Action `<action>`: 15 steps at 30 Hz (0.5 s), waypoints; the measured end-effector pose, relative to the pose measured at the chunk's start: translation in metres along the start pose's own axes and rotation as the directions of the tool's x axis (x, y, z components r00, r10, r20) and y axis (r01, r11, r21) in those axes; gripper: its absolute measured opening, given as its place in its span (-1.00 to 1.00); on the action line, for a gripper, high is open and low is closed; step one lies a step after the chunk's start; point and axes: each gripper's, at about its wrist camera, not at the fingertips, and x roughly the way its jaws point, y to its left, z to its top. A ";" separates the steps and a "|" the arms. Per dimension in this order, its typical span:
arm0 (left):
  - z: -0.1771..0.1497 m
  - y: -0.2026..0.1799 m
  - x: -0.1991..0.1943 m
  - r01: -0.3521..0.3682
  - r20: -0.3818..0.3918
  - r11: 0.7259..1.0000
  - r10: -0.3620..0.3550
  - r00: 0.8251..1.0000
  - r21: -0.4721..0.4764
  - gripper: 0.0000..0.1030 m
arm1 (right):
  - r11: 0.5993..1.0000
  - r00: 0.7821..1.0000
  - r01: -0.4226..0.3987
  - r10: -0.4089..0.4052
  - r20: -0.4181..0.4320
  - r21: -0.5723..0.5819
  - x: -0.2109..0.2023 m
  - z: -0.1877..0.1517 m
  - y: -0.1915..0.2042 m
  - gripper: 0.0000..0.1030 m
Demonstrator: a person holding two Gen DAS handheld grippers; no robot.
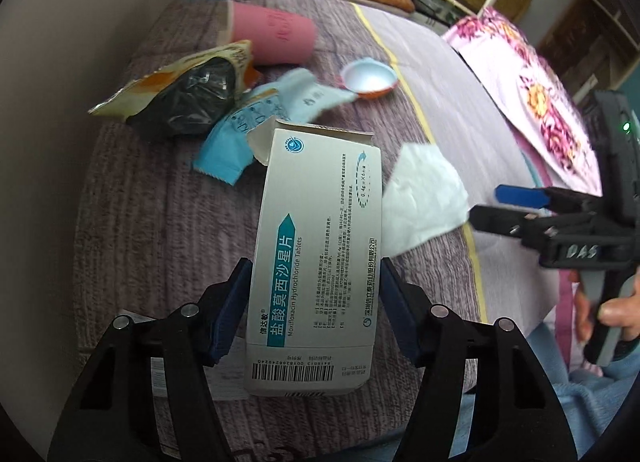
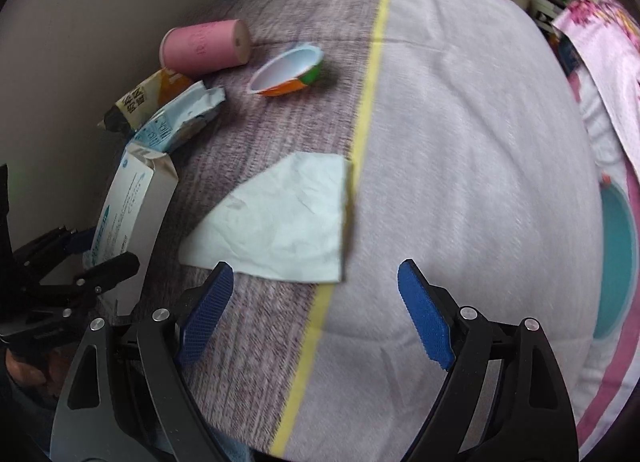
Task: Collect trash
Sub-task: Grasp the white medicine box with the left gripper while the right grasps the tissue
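A white medicine box (image 1: 316, 222) with teal print sits upright between the blue pads of my left gripper (image 1: 316, 266), which press on its two sides; its top flap hangs open. Seen from the right wrist, the same box (image 2: 128, 198) is lifted at the left edge. My right gripper (image 2: 316, 266) stands open over the bed cover, with nothing between its fingers, just short of a flat white tissue (image 2: 280, 218). Further back lie a blue wrapper (image 1: 248, 130), a snack bag (image 1: 180, 98), a pink cup (image 2: 204, 46) on its side and a small plastic tub (image 2: 288, 74).
The trash lies on a grey-purple bed cover (image 2: 460, 142) with a yellow stripe (image 2: 368, 94). A wall (image 2: 60, 42) runs close along the left. A floral quilt (image 1: 532, 94) lies at the right, and cushions and shelves stand beyond the bed. A person's hand (image 1: 616, 314) holds the right gripper's handle.
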 end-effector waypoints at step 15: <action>-0.003 0.004 0.011 0.077 -0.034 0.996 -0.078 0.996 -0.047 0.25 | 0.977 0.998 0.059 -0.049 0.050 -0.207 0.030 0.008 0.027 -0.34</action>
